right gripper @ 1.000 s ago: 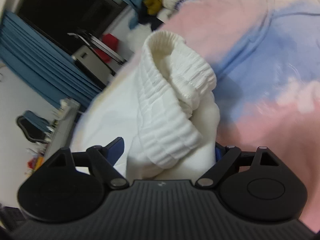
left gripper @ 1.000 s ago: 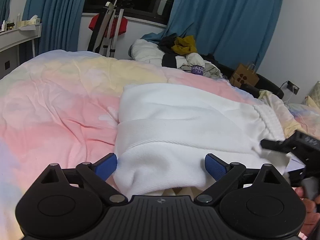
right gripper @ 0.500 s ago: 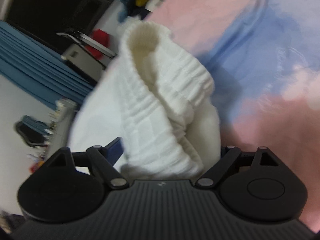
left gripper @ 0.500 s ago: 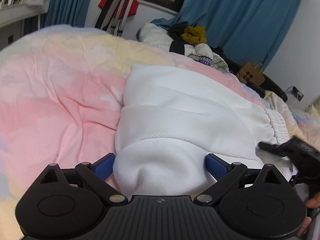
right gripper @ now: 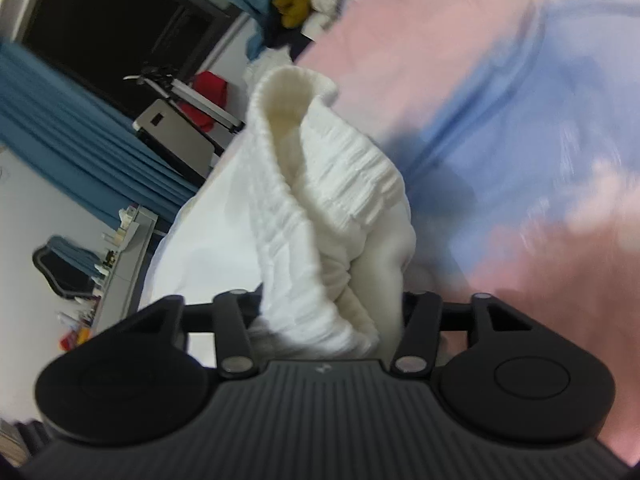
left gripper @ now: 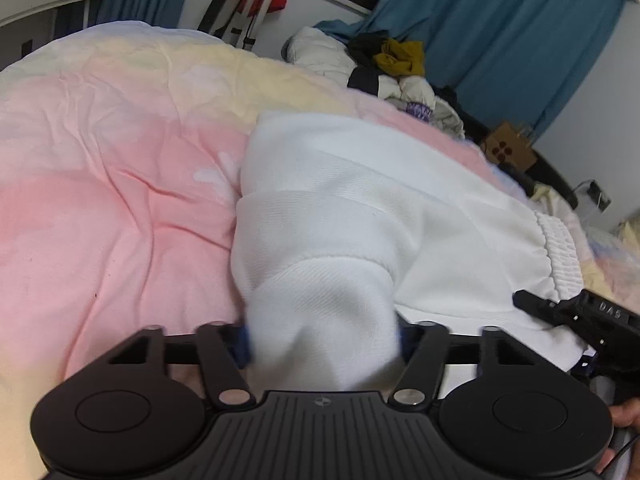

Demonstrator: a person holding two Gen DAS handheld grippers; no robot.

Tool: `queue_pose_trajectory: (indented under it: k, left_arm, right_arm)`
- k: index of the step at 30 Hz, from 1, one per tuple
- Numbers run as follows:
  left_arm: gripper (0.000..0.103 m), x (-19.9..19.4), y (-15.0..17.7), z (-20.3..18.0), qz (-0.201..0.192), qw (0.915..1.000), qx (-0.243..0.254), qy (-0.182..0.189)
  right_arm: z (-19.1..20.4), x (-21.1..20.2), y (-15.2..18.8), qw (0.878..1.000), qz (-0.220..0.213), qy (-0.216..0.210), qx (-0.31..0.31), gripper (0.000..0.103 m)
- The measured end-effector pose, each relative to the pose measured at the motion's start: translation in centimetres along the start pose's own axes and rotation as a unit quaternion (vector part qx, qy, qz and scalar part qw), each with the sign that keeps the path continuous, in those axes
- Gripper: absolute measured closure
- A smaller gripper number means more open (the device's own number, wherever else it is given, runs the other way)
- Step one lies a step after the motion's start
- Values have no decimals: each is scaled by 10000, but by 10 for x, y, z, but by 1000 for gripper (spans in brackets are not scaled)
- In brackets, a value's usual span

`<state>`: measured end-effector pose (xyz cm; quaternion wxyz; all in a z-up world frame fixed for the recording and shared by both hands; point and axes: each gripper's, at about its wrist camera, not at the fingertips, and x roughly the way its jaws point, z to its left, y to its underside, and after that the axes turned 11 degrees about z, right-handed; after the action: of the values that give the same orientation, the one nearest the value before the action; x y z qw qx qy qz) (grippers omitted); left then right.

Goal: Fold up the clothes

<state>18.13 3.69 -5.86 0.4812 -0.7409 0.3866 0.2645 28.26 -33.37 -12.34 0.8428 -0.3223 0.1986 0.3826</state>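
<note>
Left wrist view: both grippers clamp the near edge of a white garment (left gripper: pixel 360 208) on a bed (left gripper: pixel 100 220).

Jaws of the left gripper (left gripper: pixel 322 336) are clenched on a bunched plain corner; those of the right gripper (right gripper: pixel 328 316) are clenched on the ribbed waistband (right gripper: pixel 320 184). The garment lies straight ahead of both, partly folded in layers, its long axis running left to right between the two grips, with the bulk spread away over the pastel quilt. Neither hand seems nearer; the coming fold likely carries this held edge forward over the far part. Soft, wrinkled bedding gives little friction. Beyond stand blue curtains (left gripper: pixel 500 28), a clothes pile (left gripper: pixel 392 64) and a dark window (right gripper: pixel 104 24).
</note>
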Motion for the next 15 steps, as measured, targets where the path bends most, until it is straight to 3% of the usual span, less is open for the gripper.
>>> queue_pose_trajectory:
  k: [3, 6, 15]
  left_arm:
    - [58, -11, -11, -8, -18, 10000, 25, 12]
    - [62, -29, -25, -19, -82, 9997, 172, 116]
    - [63, -84, -72, -87, -570, 9959, 566, 410]
  right_arm:
    - [19, -11, -4, 9990, -205, -77, -386, 55]
    - [30, -27, -17, 9971, -379, -527, -399, 58]
    - [49, -80, -61, 9815, -1107, -1486, -483, 59]
